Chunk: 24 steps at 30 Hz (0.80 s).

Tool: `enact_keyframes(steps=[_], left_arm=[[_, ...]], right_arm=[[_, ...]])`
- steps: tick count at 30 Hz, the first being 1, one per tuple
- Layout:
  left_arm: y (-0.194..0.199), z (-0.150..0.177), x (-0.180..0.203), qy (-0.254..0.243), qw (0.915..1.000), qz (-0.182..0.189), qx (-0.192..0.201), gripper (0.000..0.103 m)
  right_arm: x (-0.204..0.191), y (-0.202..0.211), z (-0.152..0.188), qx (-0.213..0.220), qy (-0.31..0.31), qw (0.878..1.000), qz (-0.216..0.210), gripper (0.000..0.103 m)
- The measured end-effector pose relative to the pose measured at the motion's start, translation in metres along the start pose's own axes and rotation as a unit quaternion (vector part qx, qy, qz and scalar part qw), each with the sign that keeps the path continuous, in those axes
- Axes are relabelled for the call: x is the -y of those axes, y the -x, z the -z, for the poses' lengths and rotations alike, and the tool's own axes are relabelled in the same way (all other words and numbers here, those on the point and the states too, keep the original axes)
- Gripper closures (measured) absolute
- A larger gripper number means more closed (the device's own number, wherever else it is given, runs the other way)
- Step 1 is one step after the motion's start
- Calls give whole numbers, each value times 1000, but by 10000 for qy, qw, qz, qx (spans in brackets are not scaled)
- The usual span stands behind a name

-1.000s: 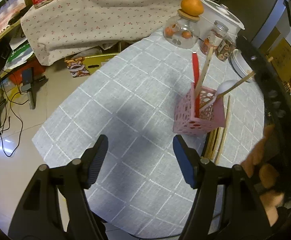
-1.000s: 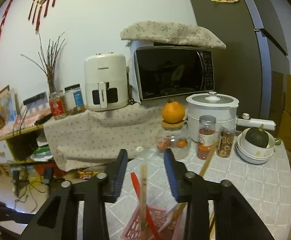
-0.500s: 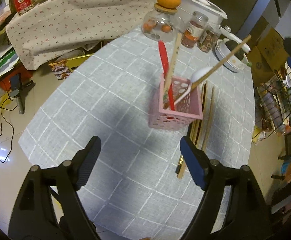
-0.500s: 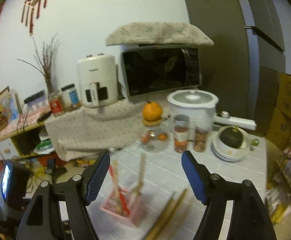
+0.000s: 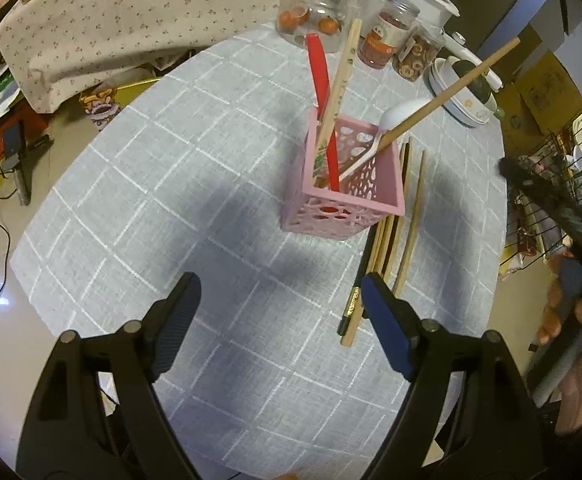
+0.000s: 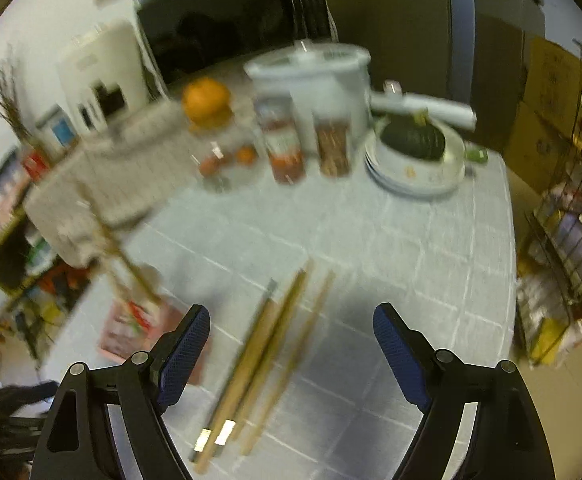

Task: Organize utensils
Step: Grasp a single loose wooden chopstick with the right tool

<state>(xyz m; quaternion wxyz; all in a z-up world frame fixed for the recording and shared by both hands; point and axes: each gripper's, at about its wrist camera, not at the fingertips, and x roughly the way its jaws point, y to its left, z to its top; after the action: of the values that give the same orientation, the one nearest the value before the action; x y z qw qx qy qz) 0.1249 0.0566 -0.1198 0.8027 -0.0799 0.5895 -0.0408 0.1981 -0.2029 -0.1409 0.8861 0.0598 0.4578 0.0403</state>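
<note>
A pink perforated utensil holder (image 5: pixel 351 196) stands on the grey checked tablecloth (image 5: pixel 163 184). It holds a red utensil (image 5: pixel 323 92), two wooden chopsticks (image 5: pixel 341 84) and a white spoon (image 5: pixel 401 114). Several loose chopsticks (image 5: pixel 387 240) lie on the cloth just right of it. My left gripper (image 5: pixel 279 312) is open and empty, in front of the holder. In the blurred right wrist view, my right gripper (image 6: pixel 291 344) is open and empty above the loose chopsticks (image 6: pixel 267 344), with the pink holder (image 6: pixel 131 328) to its left.
At the table's far end stand a glass jar with an orange on top (image 5: pixel 315 12), two spice jars (image 5: pixel 387 36), a white cooker (image 6: pixel 315 80) and stacked bowls holding a dark squash (image 6: pixel 415 148). A wire rack (image 6: pixel 571 240) stands past the table's right edge.
My right gripper opened wide, let go of the chopstick now in the holder, and swung down and right over the loose chopsticks. My left gripper pulled back slightly.
</note>
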Motion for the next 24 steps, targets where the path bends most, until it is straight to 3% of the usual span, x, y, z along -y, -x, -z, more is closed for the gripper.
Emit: enact_keyframes(steps=[6,11,20,23,24], left_arm=[[3,-4,2,-174,9996,-35,236,21],[2,-9,0,-186,9991,-50,375,21],[2,-11,8,-307,9985,6,458,21],[6,-11,10,-354,9980,45,520,21],[6,-10,11,-378,9978,65,541,21]], right_arm=[[16,-59,4,-880,-162,9958,169,18],[28,-89,1,-1143,-547,9919,71,21],[14,-129,6,-1426,-459,9887,36,59],[8,-134,10,-1378,-238,9900,205,66],[4,-134,11,-1365,-63,9900,346,73]])
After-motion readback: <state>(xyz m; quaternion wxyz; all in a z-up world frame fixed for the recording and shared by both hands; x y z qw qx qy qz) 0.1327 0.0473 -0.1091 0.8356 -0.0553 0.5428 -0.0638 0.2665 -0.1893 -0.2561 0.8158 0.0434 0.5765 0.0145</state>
